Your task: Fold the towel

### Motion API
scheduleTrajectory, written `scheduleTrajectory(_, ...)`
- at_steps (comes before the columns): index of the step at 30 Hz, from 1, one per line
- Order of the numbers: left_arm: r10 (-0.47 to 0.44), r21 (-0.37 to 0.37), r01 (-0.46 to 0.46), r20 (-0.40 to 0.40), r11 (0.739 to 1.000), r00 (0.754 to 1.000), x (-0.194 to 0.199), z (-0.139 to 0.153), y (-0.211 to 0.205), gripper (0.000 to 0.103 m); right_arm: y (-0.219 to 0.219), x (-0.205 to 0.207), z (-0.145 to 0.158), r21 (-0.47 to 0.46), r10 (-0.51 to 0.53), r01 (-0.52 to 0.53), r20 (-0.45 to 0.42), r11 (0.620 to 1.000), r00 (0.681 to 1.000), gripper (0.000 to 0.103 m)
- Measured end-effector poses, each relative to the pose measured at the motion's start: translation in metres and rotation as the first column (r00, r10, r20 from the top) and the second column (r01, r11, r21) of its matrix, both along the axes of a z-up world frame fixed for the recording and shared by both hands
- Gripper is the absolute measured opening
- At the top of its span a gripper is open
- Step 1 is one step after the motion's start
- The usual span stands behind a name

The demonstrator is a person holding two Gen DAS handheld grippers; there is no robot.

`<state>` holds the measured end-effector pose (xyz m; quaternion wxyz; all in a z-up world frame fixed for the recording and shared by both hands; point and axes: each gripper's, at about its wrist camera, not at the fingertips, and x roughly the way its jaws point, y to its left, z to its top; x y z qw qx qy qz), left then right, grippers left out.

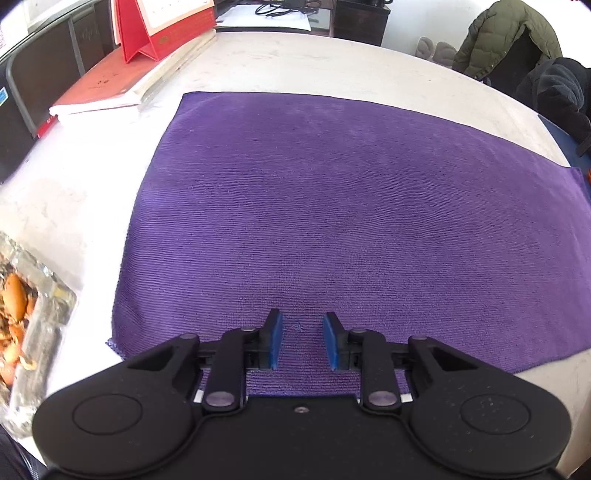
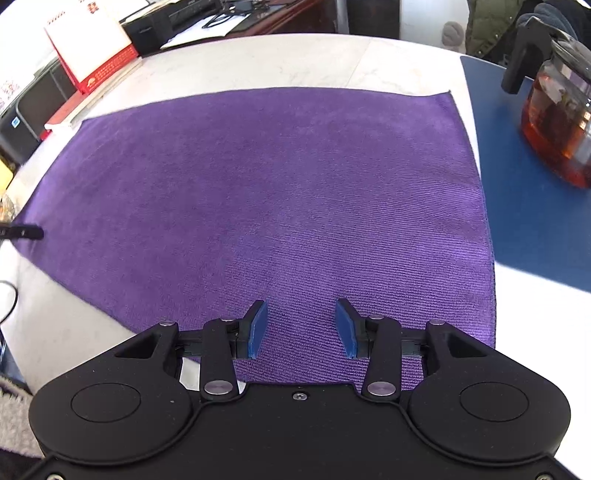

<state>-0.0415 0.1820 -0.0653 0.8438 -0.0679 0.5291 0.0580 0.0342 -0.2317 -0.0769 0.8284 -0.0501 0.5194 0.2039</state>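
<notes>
A purple towel point(image 1: 314, 206) lies spread flat on the pale table point(image 1: 258, 62). My left gripper point(image 1: 303, 339) hangs over the towel's near edge, towards its left corner, pointing steeply down. Its blue pads point(image 1: 275, 341) stand apart with only flat cloth showing in the gap. In the right wrist view the same towel point(image 2: 258, 192) fills the middle. My right gripper point(image 2: 301, 328) is open over the near edge towards the right corner, and nothing sits between its pads point(image 2: 347, 330). A black part point(image 2: 22, 232) reaches in at the towel's left edge.
A red desk calendar point(image 1: 162, 29) and a red book with papers point(image 1: 107, 85) lie at the far left. A glass dish of orange shells point(image 1: 26, 314) sits near left. A glass teapot point(image 2: 557, 122) stands on a blue mat point(image 2: 524, 206) to the right.
</notes>
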Motion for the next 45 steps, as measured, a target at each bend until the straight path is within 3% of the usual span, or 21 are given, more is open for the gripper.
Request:
scheduleTrajectory(4, -0.014, 0.015, 0.014, -0.004, 1.000, 1.000, 0.000, 0.000, -0.002, 0.024, 0.003, -0.010, 0.001, 0.001, -0.012, 0.012, -0.009, 1.000, 1.000, 0.041)
scheduleTrajectory(8, 0.029, -0.013, -0.029, -0.011, 0.999, 1.000, 0.003, 0.007, 0.000, 0.024, 0.001, -0.009, 0.003, 0.012, -0.026, 0.026, -0.031, 1.000, 0.999, 0.041)
scheduleTrajectory(11, 0.008, 0.003, -0.008, 0.059, 1.000, 0.998, 0.014, 0.027, 0.000, 0.030, -0.001, -0.003, 0.020, 0.054, -0.018, 0.017, 0.022, 0.998, 1.000, 0.040)
scheduleTrajectory(17, -0.055, 0.093, 0.044, 0.120, 0.995, 0.991, 0.070, 0.032, -0.001, 0.032, 0.002, 0.050, 0.034, -0.004, -0.006, 0.006, 0.150, 1.000, 0.989, 0.041)
scheduleTrajectory(26, -0.084, 0.200, 0.073, 0.045, 0.977, 0.995, 0.129, -0.002, 0.012, 0.032, -0.001, 0.143, 0.008, -0.064, -0.039, 0.052, 0.194, 0.997, 0.980, 0.041)
scheduleTrajectory(35, -0.048, 0.125, 0.040, 0.063, 0.991, 0.997, 0.131, -0.005, 0.033, 0.041, -0.018, 0.169, -0.008, -0.074, -0.066, 0.080, 0.173, 0.994, 0.983, 0.041)
scheduleTrajectory(41, -0.038, 0.147, 0.030, 0.052, 0.989, 0.998, 0.130, 0.000, 0.034, 0.038, -0.026, 0.175, -0.008, -0.065, -0.120, 0.132, 0.169, 0.989, 0.978, 0.041)
scheduleTrajectory(45, -0.005, 0.115, -0.004, 0.084, 0.993, 0.996, 0.108, 0.015, 0.034, 0.038, -0.015, 0.159, 0.005, -0.048, -0.070, 0.079, 0.178, 0.996, 0.981, 0.041)
